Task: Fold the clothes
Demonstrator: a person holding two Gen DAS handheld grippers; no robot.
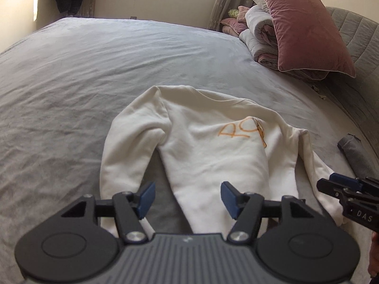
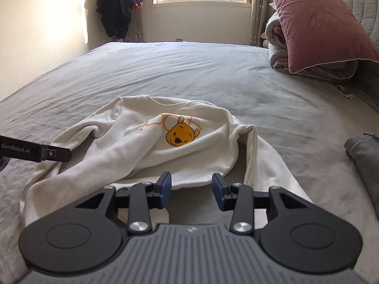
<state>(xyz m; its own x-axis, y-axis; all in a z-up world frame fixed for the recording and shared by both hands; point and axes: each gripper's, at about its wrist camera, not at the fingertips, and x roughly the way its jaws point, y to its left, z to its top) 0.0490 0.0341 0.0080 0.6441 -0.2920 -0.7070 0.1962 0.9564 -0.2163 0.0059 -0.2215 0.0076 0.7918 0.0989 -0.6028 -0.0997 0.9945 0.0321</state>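
right wrist view: cream sweatshirt (image 2: 146,146) lies rumpled, bear print (image 2: 181,134) showing.

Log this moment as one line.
left gripper open | right gripper open | white sweatshirt on bed, partly folded, unheld

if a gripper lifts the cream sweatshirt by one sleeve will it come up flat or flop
Likely flop: the cream sweatshirt already lies in soft folds and bunches on the grey bedsheet, so it looks limp. Its sleeve looks thick, so the body would probably drag and hang. It probably won't slide easily on the sheet.
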